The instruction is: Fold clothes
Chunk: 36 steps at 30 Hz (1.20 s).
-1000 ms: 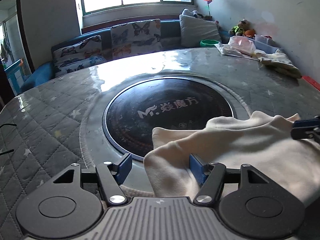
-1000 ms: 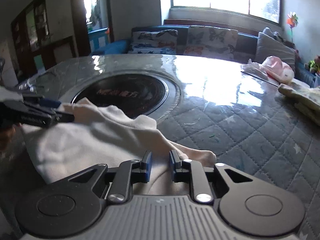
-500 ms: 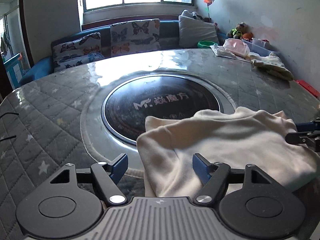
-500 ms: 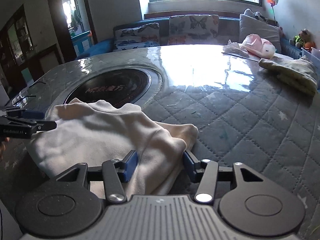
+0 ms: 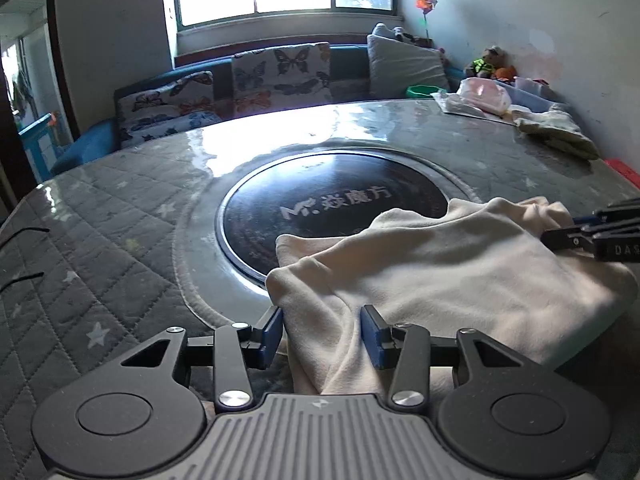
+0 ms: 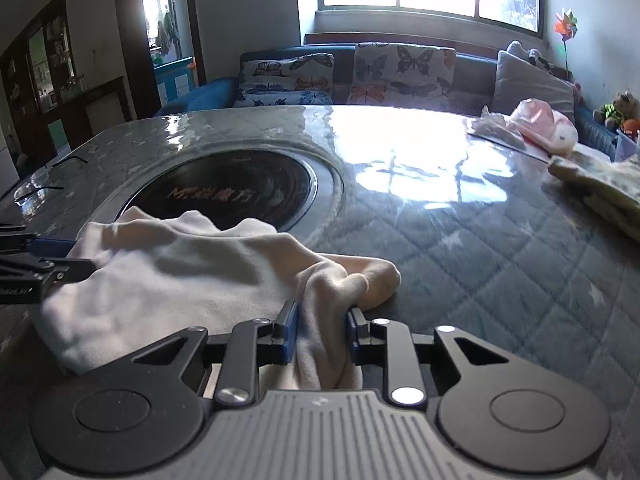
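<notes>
A cream garment (image 5: 440,268) lies bunched on the quilted table, partly over the black round hob; it also shows in the right wrist view (image 6: 192,272). My left gripper (image 5: 322,338) is open, its blue pads either side of the garment's near left edge. My right gripper (image 6: 318,338) has its pads half closed around a bunched fold of the garment's right end. The right gripper shows at the right edge of the left wrist view (image 5: 592,236), and the left gripper at the left edge of the right wrist view (image 6: 36,268).
A black round hob (image 5: 332,208) sits in the table's middle. A folded pale floral cloth (image 6: 600,180) and a pink garment (image 6: 544,124) lie at the far right. Glasses (image 6: 36,192) lie at the left edge. A sofa with butterfly cushions stands behind.
The right gripper opened about half a second ago and has since narrowed around a fold of cloth. The left gripper's jaws have narrowed slightly. The garment has settled lower on the table.
</notes>
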Each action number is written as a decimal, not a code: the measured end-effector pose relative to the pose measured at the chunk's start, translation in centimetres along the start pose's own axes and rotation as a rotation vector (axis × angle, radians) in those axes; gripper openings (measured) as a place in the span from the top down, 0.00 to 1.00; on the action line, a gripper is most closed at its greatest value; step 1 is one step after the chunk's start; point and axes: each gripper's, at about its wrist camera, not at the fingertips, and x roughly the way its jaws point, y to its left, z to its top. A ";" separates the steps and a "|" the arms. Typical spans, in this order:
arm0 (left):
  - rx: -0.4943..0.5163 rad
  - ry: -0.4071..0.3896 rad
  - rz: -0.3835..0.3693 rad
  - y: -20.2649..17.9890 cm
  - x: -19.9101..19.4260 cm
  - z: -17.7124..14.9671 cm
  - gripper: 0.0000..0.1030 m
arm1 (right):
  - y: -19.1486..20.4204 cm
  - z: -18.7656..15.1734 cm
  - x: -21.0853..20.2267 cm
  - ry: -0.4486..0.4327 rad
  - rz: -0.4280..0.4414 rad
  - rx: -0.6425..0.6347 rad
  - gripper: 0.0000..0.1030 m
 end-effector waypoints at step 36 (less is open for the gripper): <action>0.033 -0.014 -0.088 -3.1 -2.1 -0.9 0.32 | 7.2 -2.3 -3.9 -0.077 0.124 -0.216 0.72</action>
